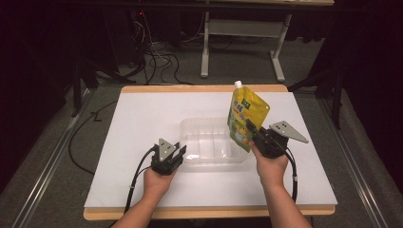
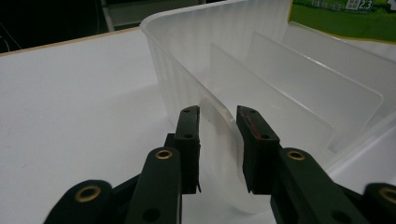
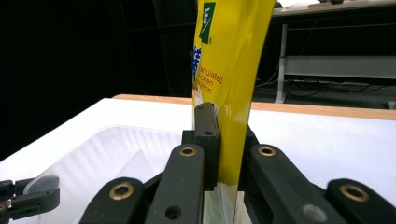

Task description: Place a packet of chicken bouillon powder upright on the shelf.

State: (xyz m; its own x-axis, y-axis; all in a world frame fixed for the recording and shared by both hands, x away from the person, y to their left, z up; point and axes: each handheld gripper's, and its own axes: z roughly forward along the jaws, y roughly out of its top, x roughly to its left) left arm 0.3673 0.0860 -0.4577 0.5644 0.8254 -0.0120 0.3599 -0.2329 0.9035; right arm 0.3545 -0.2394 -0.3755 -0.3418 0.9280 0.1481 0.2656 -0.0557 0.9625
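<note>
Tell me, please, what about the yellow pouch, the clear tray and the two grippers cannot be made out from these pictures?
- Yellow pouch: its top is cut off by the upper edge of the right gripper view; its lower part sits behind the right gripper.
- Pouch print: too small to read in the high view.
- Clear tray: its right end is cut off in the left gripper view; the left gripper hides part of its near wall.

From above and behind our hands, the high view looks forward and down over the whole white table (image 1: 142, 123). Our left gripper view sits low, close against the clear tray (image 2: 187, 56), facing along its wall. Our right gripper view rides close behind the yellow pouch (image 3: 231, 70), facing level across the table. All three views share tray and pouch.
</note>
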